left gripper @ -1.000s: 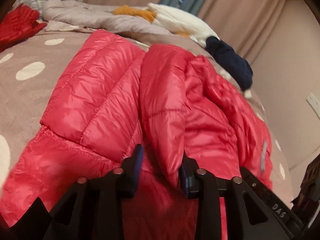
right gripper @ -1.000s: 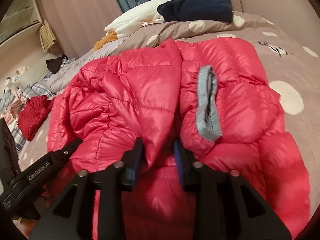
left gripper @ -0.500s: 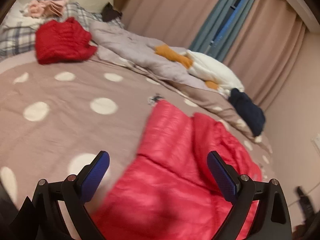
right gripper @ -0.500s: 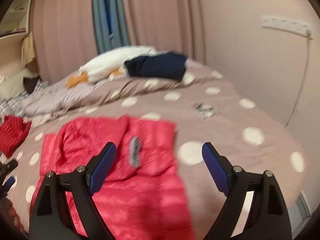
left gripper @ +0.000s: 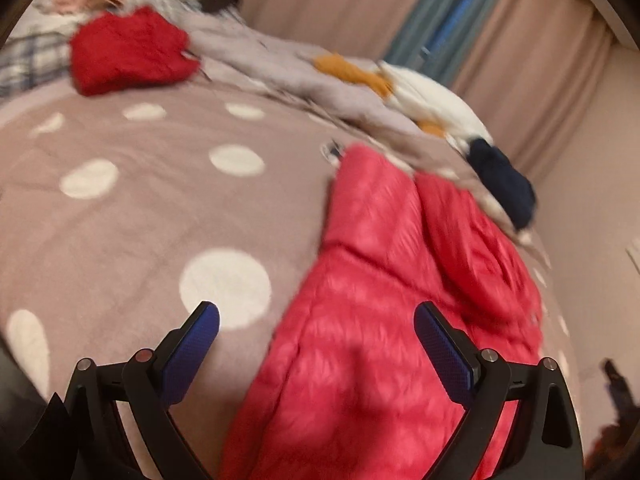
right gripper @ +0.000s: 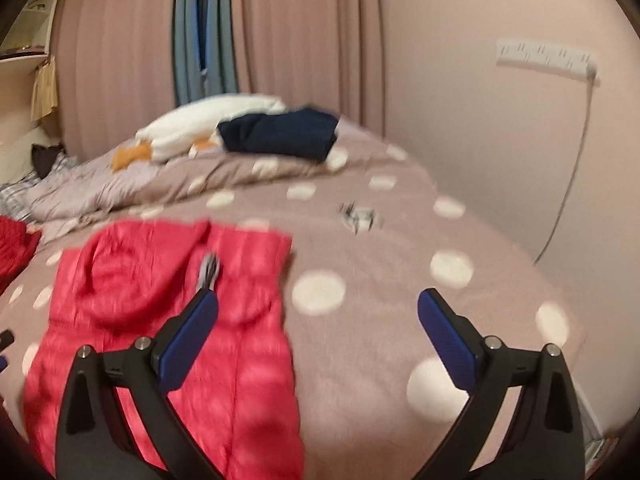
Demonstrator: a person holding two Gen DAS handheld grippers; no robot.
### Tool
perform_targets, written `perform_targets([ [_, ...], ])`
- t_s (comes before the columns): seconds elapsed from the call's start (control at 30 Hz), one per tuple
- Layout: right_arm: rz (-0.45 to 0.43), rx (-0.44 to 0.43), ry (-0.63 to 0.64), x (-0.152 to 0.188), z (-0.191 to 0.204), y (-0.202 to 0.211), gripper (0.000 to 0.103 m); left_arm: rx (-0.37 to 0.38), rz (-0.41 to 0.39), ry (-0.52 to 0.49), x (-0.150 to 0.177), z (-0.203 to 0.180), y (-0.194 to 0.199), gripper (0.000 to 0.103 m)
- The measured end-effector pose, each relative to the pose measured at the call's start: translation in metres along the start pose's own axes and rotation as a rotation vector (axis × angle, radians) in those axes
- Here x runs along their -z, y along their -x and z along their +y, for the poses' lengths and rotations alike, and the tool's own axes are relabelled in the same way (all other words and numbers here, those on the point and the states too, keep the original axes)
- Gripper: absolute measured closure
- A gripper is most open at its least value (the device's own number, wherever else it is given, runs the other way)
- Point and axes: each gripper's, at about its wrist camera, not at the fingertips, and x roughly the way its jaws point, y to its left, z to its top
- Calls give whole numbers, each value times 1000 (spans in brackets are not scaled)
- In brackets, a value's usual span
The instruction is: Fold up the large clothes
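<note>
Red puffer jacket (left gripper: pixel 372 344) lay flat on the dotted bedspread (left gripper: pixel 132 224), free of both tools.

Left hand-held gripper (left gripper: pixel 316 336) hung spread wide above the jacket's near edge, nothing between its blue pads (left gripper: pixel 444 356). Right hand-held gripper (right gripper: pixel 318 322) hovered over bare bedspread (right gripper: pixel 372 320) just right of the jacket (right gripper: pixel 160 320), jaws opening wide and empty. Showed a grey strip (right gripper: pixel 209 271) near the jacket's middle fold. Lay well apart from the far heap: dark red knit (left gripper: pixel 128 52), grey quilt (left gripper: pixel 288 72), white plush (right gripper: pixel 208 120), navy garment (right gripper: pixel 280 134). Blurred throughout, so quilting detail stayed hard to read. Framed behind by pink curtains (right gripper: pixel 304 40) and a wall power strip (right gripper: pixel 546 58).
</note>
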Motion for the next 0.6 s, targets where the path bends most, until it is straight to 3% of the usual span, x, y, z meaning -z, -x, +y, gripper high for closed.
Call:
perform_targets([
  [0.13, 51, -49, -86, 44, -20, -6, 2, -44, -9, -70, 14, 18, 10, 6],
  [0.27, 98, -44, -173, 92, -30, -14, 2, -102, -51, 51, 36, 51, 20, 6],
  [0.37, 135, -61, -274, 120, -36, -20, 2, -44, -66, 170, 53, 71, 22, 6],
  [0.5, 44, -85, -367, 137, -33, 1, 2, -21, -141, 161, 74, 65, 35, 6],
  [0.6, 23, -145, -495, 155, -33, 13, 2, 33, -180, 226, 93, 65, 42, 6],
])
